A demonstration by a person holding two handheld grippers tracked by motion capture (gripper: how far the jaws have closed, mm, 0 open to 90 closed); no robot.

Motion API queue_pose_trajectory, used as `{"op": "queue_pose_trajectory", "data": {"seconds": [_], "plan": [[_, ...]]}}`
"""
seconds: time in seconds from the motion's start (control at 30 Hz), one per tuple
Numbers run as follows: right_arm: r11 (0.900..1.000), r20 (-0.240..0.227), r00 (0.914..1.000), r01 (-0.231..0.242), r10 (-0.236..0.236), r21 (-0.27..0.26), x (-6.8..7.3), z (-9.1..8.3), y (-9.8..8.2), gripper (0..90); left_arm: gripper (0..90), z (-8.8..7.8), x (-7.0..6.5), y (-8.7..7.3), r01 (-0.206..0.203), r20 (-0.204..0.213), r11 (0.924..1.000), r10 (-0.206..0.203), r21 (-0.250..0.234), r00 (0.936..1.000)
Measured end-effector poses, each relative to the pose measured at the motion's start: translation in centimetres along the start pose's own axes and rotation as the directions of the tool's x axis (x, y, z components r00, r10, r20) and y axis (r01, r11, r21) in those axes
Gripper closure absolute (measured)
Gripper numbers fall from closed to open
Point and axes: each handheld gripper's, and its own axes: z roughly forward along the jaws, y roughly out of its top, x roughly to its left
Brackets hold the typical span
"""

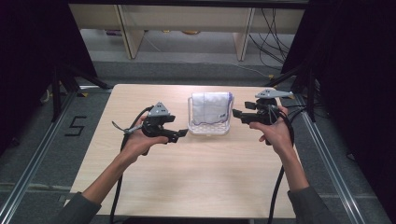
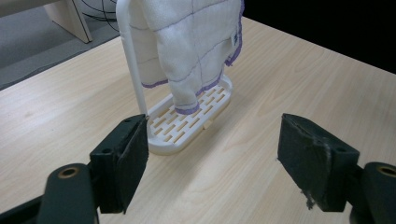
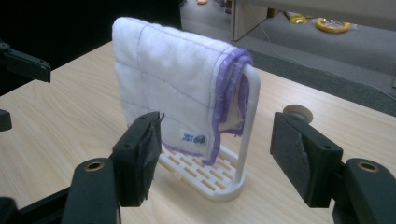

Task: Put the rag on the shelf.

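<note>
Flanking the white rack point(image 1: 208, 129) at the table's point(image 1: 187, 186) far middle, the left gripper point(image 1: 180, 135) and right gripper point(image 1: 237, 113) both hang with jaws spread and empty. The purple-edged cloth point(image 1: 211, 108) drapes over the rack's bar. Tugging one side could probably tip the light rack; the right gripper view shows the cloth's label point(image 3: 193, 138), too small in the high view.

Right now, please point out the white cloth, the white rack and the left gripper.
white cloth point(image 3: 168, 79): right gripper view, on its hanging front face.
white rack point(image 2: 187, 128): left gripper view, on its slotted base.
left gripper point(image 1: 181, 134): high view, between its open jaw tips.
</note>
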Motion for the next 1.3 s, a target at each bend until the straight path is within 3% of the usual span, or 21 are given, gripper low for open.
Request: {"op": "queue_pose_trajectory", "data": {"seconds": [0.03, 0.1, 0.3, 0.33, 0.53, 0.7, 0.8, 0.83, 0.9, 0.93, 1.0, 1.03, 1.07, 1.17, 1.3], "plan": [[1.000, -0.004, 0.9997, -0.024, 0.024, 0.006, 0.2, -0.1, -0.1, 34.5, 24.0, 0.0, 0.0, -0.1, 0.010, 0.006, 0.9999, -0.010, 0.003, 0.9999], [1.000, -0.009, 0.9999, -0.011, 0.011, 0.001, 0.3, -0.1, -0.4, 34.4, 23.7, -0.1, -0.1, -0.4, 0.020, 0.024, 0.9998, -0.020, 0.001, 0.9995], [0.999, -0.025, 0.9990, -0.038, 0.038, -0.008, 1.0, -0.2, -1.1, 33.9, 23.0, -0.4, -0.5, -0.9, 0.010, 0.018, 0.9999, -0.010, -0.008, 0.9998], [1.000, -0.024, 0.9996, -0.014, 0.014, -0.010, 0.9, -0.1, -1.2, 33.8, 23.0, -0.5, -0.5, -0.9, 0.000, 0.015, 1.0000, 0.000, -0.007, 0.9999], [0.999, -0.031, 0.9987, -0.041, 0.041, -0.004, 1.3, -0.2, -1.9, 32.9, 22.7, -0.7, -1.1, -1.6, -0.010, 0.022, 0.9999, 0.010, -0.004, 0.9997], [1.000, -0.026, 0.9995, -0.020, 0.020, -0.008, 1.6, -0.3, -2.5, 32.5, 22.2, -0.6, -1.6, -2.5, -0.002, 0.041, 1.0000, 0.002, -0.002, 0.9992], [1.000, -0.034, 0.9991, -0.025, 0.026, 0.017, 2.1, -0.3, -3.0, 32.5, 22.2, -0.6, -1.9, -3.0, -0.008, 0.032, 0.9999, 0.008, 0.008, 0.9995], [0.999, -0.037, 0.9985, -0.039, 0.039, 0.019, 2.3, -0.2, -3.1, 32.5, 22.2, -0.6, -1.9, -3.2, -0.014, 0.048, 0.9998, 0.014, 0.015, 0.9988], [1.000, -0.028, 0.9996, -0.005, 0.006, 0.015, 2.3, 0.0, -3.4, 32.4, 22.1, -0.6, -2.1, -3.4, -0.012, 0.048, 0.9998, 0.011, 0.013, 0.9988], [0.999, -0.052, 0.9975, -0.046, 0.047, 0.026, 2.7, 0.1, -3.5, 32.5, 22.1, -0.5, -2.3, -3.5, -0.017, 0.042, 0.9997, 0.016, 0.016, 0.9990], [1.000, -0.042, 0.9991, -0.004, 0.005, 0.030, 2.6, 0.4, -3.7, 32.4, 22.1, -0.5, -2.4, -3.7, -0.022, 0.037, 0.9995, 0.022, 0.021, 0.9991], [1.000, -0.059, 0.9982, -0.008, 0.009, 0.027, 2.6, 0.6, -3.9, 32.4, 22.1, -0.5, -2.4, -3.8, -0.033, 0.031, 0.9989, 0.032, 0.033, 0.9990], [0.998, -0.054, 0.9975, -0.044, 0.046, 0.038, 3.0, 0.6, -4.0, 32.4, 22.1, -0.4, -2.5, -4.0, -0.029, 0.029, 0.9991, 0.028, 0.030, 0.9992], [0.999, -0.062, 0.9980, -0.012, 0.014, 0.038, 3.0, 0.9, -4.3, 32.3, 22.1, -0.4, -2.5, -4.4, -0.028, 0.030, 0.9989, 0.027, 0.037, 0.9992], [0.998, -0.064, 0.9977, -0.016, 0.020, 0.061, 3.2, 1.0, -4.8, 32.2, 22.1, -0.3, -2.6, -4.9, -0.026, 0.034, 0.9987, 0.025, 0.043, 0.9991]]}}
